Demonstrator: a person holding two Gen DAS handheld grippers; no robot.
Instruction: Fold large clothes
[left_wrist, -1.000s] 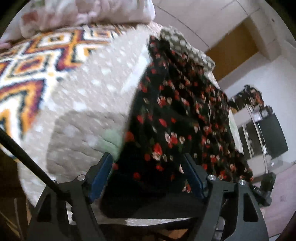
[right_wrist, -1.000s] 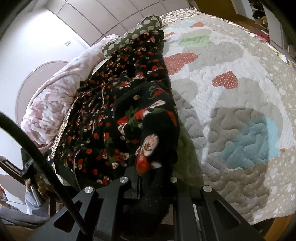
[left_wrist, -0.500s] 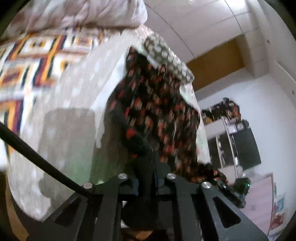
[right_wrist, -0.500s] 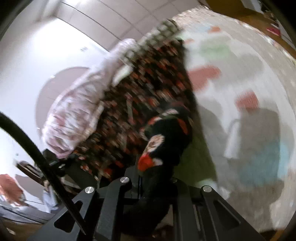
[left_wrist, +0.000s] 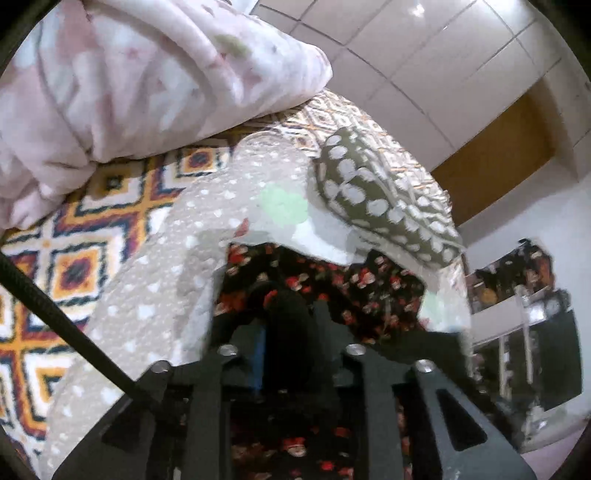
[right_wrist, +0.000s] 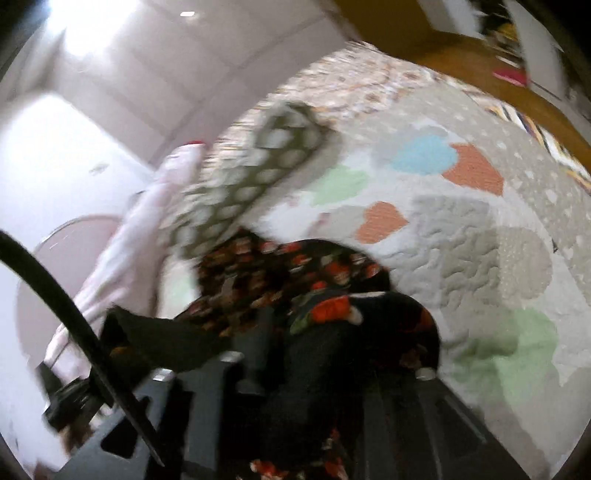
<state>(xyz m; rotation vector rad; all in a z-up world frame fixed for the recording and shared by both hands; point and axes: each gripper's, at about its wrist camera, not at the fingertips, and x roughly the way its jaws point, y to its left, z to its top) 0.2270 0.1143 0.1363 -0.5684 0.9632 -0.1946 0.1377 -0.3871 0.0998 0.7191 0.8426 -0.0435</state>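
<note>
You hold the black flowery dress with both claws, and that is why it hangs up off the bed instead of lying flat. Your left claw is pinched tight on a bunched bit of the dress, with almost no gap between its two sides. Your right claw looks pinched on another bunched bit too, but that picture is blurry, so this is my best guess. You hold two spots at once so the near edge of the dress can travel as one straight line for a fold.

The rest of the dress lies on the quilt with the coloured hearts, near the spotted green pillow. The pink blanket sits piled up at the far side, well away from the dress.

Now for what has changed. A second ago your left claw was wide open around the dress, and now it has closed on the cloth. The dress was stretched out long down the bed then. Now it looks much shorter, and the pillow looks much closer, so you seem to be carrying the near edge up toward the pillow end. Both pictures are smeared, which tells me your hands are moving fast.
</note>
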